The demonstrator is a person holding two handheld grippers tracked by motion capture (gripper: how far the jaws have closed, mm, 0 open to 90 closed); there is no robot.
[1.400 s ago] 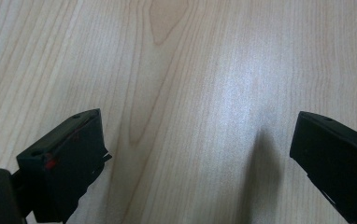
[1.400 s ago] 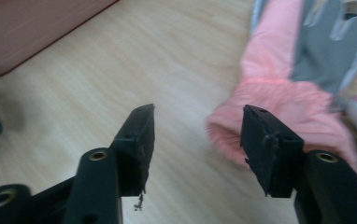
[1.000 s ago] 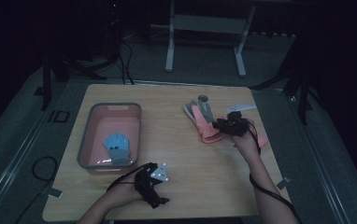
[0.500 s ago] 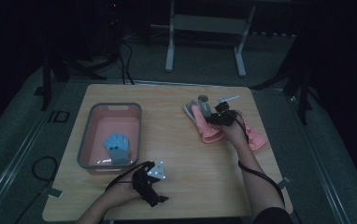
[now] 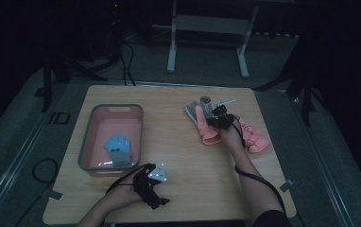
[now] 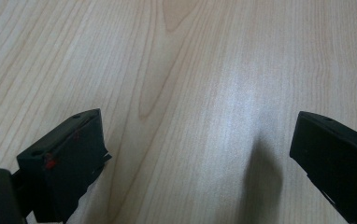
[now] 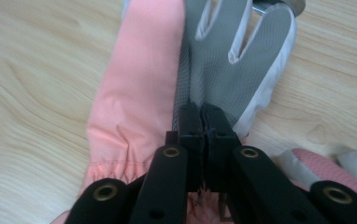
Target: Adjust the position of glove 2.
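Item: pink and grey glove (image 7: 186, 70), flat on the wooden surface (image 5: 183, 156), far right part, palm side up, fingers pointing away from the right tool (image 7: 203, 122). Right tool: jaws had just been closing and stood shut together, tips at the grey palm's near edge beside the pink cuff; whether fabric was pinched could not be told. Second pink glove (image 5: 254, 137) just beside, to the right. Left tool (image 5: 151, 187): jaws wide apart over bare wood, near edge. Pink bin (image 5: 93, 142), left, held a blue glove (image 5: 118, 147).
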